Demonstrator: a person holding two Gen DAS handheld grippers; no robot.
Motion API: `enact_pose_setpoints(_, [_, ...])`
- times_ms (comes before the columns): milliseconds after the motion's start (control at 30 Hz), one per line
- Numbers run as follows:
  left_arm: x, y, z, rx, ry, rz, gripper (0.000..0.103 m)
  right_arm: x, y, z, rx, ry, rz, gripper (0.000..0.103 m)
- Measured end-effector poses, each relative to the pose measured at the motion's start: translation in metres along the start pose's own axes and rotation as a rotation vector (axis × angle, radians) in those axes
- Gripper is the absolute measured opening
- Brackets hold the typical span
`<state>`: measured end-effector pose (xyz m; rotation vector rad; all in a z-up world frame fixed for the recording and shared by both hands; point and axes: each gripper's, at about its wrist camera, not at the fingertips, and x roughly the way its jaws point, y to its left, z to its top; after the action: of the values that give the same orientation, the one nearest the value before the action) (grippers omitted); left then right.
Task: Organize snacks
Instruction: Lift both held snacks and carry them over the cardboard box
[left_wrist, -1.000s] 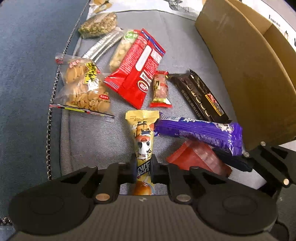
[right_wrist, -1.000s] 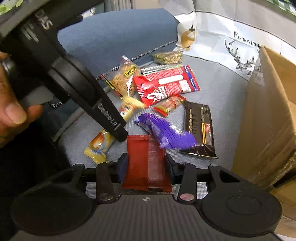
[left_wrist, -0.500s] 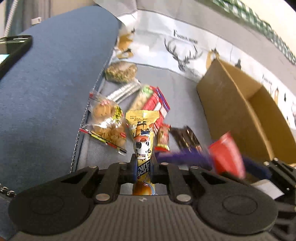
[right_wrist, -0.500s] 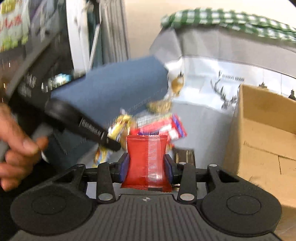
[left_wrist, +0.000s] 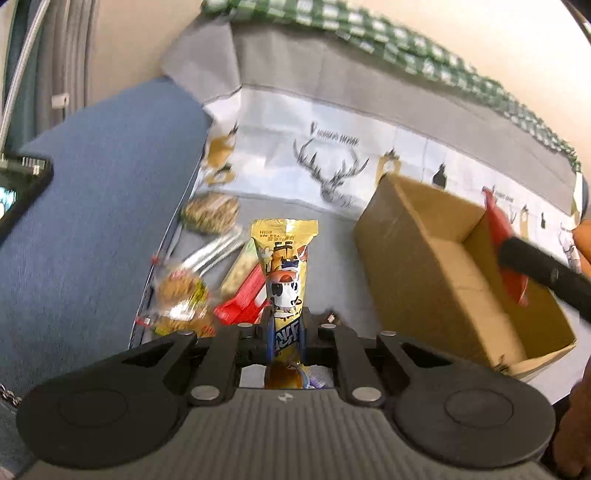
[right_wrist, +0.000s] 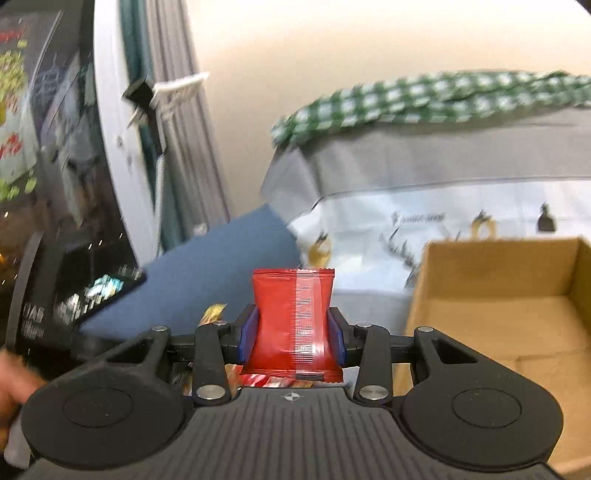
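My left gripper is shut on a yellow cartoon snack packet, held upright above the grey seat. My right gripper is shut on a red snack pouch, lifted beside the open cardboard box. In the left wrist view that box stands at the right, and the red pouch hangs over its far side in the other gripper's black finger. Loose snacks stay on the seat: a biscuit bag, a red packet, a seed bag.
A blue cushion rises at the left of the seat. A deer-print cover and a green checked cloth hang over the backrest. A phone screen sits at the far left. A hand shows at the left edge.
Both grippers have risen off the seat and tipped up, each carrying its packet. The red pouch has travelled from the seat to above the box.
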<state>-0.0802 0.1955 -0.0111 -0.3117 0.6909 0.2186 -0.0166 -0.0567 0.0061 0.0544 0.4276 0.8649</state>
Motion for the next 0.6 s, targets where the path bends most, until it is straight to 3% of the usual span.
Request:
enact_pose_setpoints(200, [-0.021, -0.028, 0.017, 0.024, -0.096, -0.069, 0.013, -0.03, -0.042, 0.046, 0.015, -0.073, -0.125, 0.042])
enact_pose_setpoints(367, [-0.024, -0.061, 0.026, 0.068, -0.185, -0.14, 0.013, -0.051, -0.082, 0.072, -0.048, -0.106, -0.231, 0.042])
enact_pose_setpoints(500, [-0.012, -0.088, 0.034, 0.07, -0.208, -0.217, 0.013, -0.057, -0.113, 0.062, -0.049, -0.103, -0.329, 0.042])
enact_pose_setpoints(600, [0.002, -0.113, 0.045, 0.085, -0.187, -0.248, 0.013, -0.058, -0.131, 0.048, -0.027, -0.038, -0.402, 0.042])
